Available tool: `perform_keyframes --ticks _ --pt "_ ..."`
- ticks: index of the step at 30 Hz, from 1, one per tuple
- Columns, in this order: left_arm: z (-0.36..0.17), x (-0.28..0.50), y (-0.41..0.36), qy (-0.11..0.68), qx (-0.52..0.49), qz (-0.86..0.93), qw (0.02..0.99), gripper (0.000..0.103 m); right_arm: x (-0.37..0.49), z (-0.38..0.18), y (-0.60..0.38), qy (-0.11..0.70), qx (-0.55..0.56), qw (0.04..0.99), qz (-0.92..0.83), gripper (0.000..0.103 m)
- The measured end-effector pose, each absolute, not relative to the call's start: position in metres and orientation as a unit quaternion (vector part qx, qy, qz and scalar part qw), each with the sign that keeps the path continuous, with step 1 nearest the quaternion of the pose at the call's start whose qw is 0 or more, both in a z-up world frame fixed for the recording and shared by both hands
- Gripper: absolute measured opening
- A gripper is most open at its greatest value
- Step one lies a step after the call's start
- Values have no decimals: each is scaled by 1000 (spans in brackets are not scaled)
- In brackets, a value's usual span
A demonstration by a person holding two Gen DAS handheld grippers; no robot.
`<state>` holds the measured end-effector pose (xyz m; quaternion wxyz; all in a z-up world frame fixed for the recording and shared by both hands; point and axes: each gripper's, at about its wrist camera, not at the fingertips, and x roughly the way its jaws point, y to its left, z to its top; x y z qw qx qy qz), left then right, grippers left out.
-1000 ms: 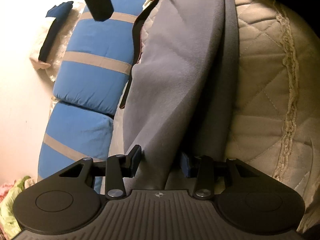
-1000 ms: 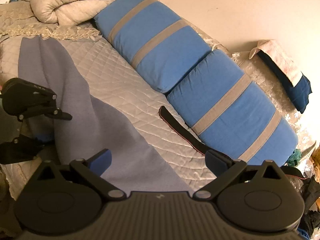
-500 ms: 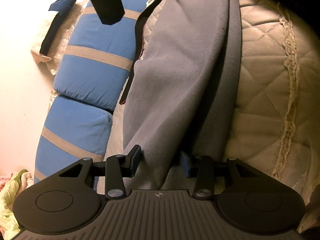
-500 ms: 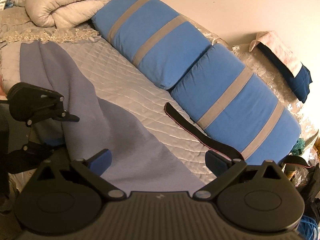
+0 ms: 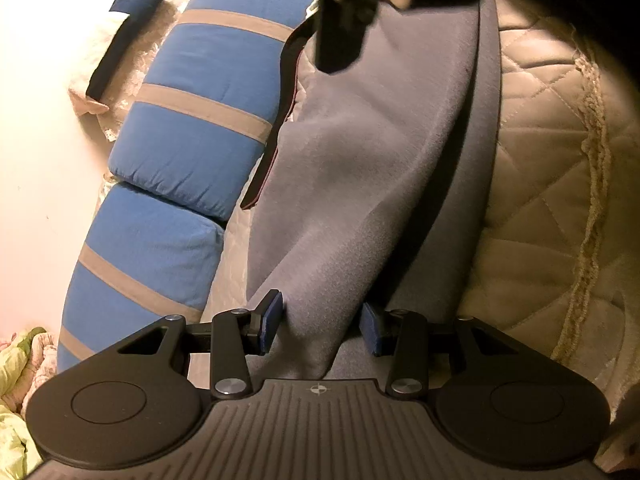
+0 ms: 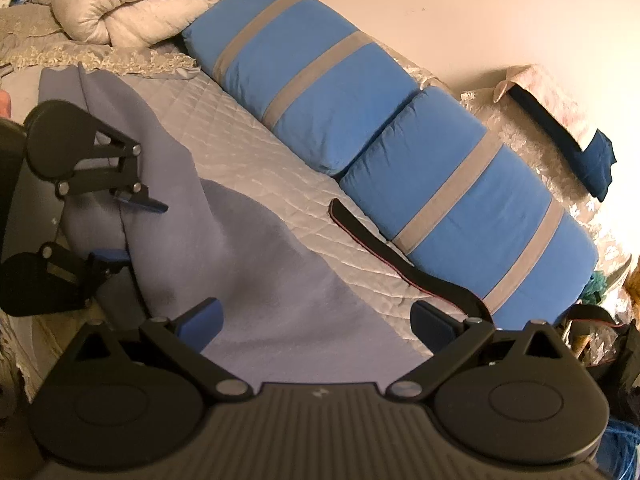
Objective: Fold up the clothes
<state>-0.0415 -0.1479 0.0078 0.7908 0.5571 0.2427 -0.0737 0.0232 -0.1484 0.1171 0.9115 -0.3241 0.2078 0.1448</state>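
Left claw has a bunched ridge of the grey cloth running up between its blue pads; the near pad touches the fabric, but a gap shows on the far side, so whether the cloth is truly clamped cannot be told. Seen from the right wrist camera, this claw sits at the cloth's left edge with the fabric draped through it.

Right claw stands wide apart, its jaws holding nothing, hanging just above the near end of the cloth. From the left wrist camera it shows only as a dark, blurred shape over the far end of the cloth.

Ahead of the left claw the cloth stretches away in a long band with a deep lengthwise fold, lying on the quilted bed. Ahead of the right claw it spreads leftward and away across the bed.

Just beyond the cloth, right of the right claw's line, lies a black strap with a reddish edge, one end touching a blue pillow with grey stripes. A second such pillow lies end to end with it, further off. Beyond the pillows, far left, is a rolled pale duvet. Far right, against the wall, a dark blue item rests on a pale floral one.
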Motion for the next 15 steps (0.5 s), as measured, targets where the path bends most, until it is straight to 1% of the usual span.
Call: perform_keyframes --ticks 8,10,12,15 --pt "14 -39 -143 249 547 -82 795 39 20 102 -144 201 -339 905 157 103" --pt "18 -37 -143 252 544 -87 796 37 19 98 -142 200 -343 903 164 103" --pt "21 -35 -142 254 541 -91 797 27 18 94 -141 199 -347 900 172 103" --pt "26 -34 -142 258 535 -99 798 24 17 88 -138 199 -352 896 184 103"
